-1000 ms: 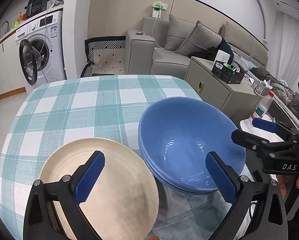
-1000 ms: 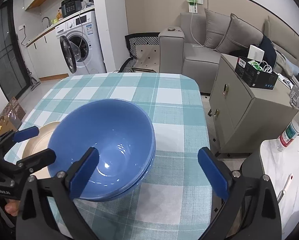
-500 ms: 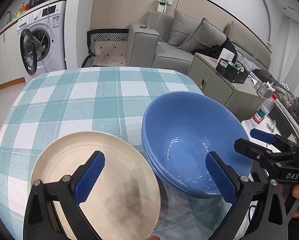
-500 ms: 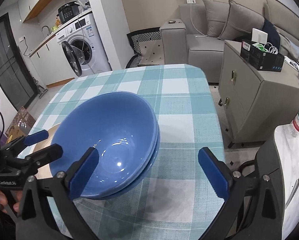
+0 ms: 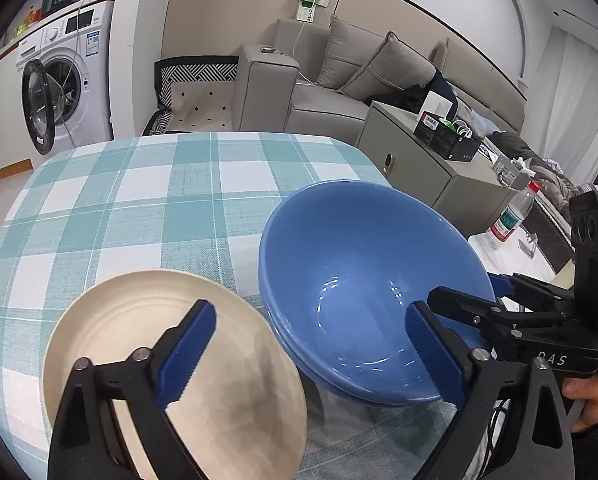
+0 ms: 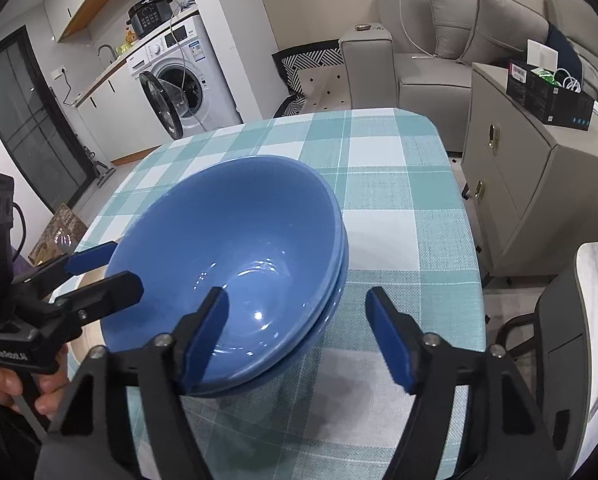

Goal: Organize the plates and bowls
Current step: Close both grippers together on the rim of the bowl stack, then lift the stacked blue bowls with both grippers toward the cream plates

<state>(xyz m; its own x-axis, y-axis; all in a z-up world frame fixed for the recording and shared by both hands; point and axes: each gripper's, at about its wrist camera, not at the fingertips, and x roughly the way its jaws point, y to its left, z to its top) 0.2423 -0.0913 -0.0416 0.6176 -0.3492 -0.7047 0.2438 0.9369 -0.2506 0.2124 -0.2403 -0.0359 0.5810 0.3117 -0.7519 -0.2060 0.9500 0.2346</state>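
Tablecloth [image 6: 399,208]: bowls [image 6: 235,248] straddled by right jaws

We are in a lived-in home — an open room where a grey sofa [image 5: 363,76] with cushions sits behind a tabletop [image 5: 147,200] under a checked cloth, and a washing machine [image 6: 179,80] stands beside kitchen cabinets and a sink tap [image 6: 106,49].

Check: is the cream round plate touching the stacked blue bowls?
Cannot tell. In the left wrist view the cream round plate and the stacked blue bowls nearly meet, with no plain gap or contact.
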